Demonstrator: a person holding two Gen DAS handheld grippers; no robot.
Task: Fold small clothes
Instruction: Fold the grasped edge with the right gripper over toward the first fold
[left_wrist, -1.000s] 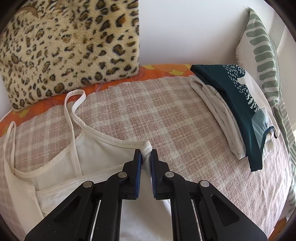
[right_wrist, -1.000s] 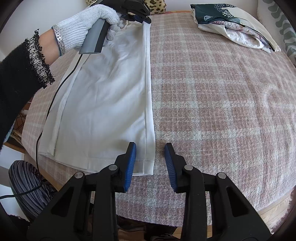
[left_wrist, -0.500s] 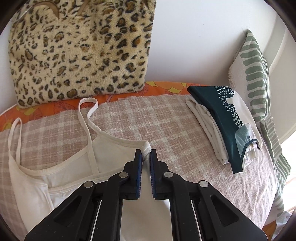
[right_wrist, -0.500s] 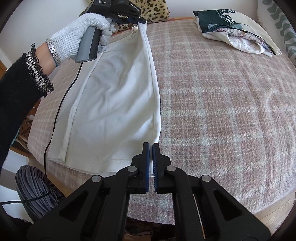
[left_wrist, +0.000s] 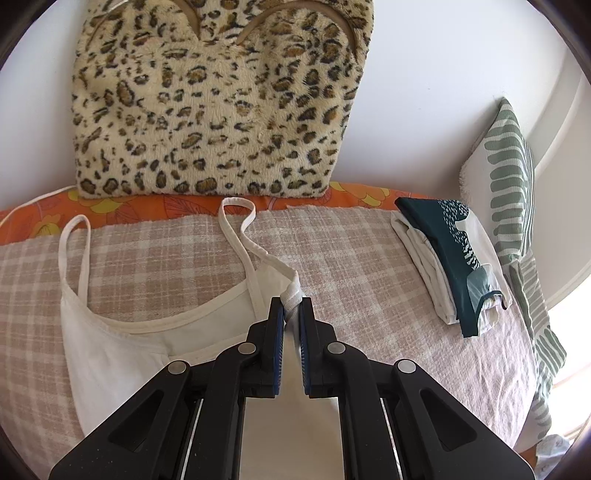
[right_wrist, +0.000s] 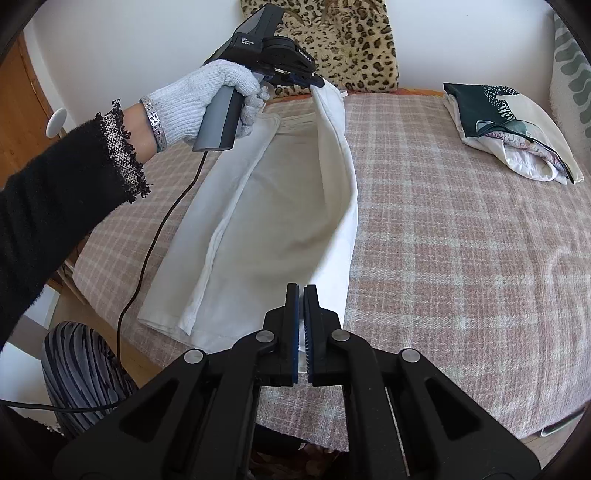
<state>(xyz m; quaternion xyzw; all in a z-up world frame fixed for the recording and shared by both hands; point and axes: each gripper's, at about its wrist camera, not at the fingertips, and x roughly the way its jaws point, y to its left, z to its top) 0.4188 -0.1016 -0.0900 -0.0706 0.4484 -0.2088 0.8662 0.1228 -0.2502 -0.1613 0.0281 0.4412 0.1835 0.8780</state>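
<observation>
A white strappy camisole (left_wrist: 122, 354) lies on the checked pink blanket (left_wrist: 351, 258). My left gripper (left_wrist: 291, 306) is shut on the camisole's top right corner by the strap. In the right wrist view the camisole (right_wrist: 280, 221) stretches away lengthwise, its right edge lifted off the blanket. My right gripper (right_wrist: 301, 295) is shut on its bottom hem corner. The left gripper (right_wrist: 314, 83) shows there too, held by a gloved hand (right_wrist: 207, 99) and pinching the far corner.
A stack of folded clothes (left_wrist: 450, 258) with a dark green top lies at the right; it also shows in the right wrist view (right_wrist: 509, 129). A leopard cushion (left_wrist: 218, 99) and a green striped pillow (left_wrist: 513, 173) stand at the back. The blanket (right_wrist: 461, 258) ends near me.
My right gripper closed on the hem corner. Both grippers have lifted the camisole's right edge off the blanket, and the left gripper has risen.
</observation>
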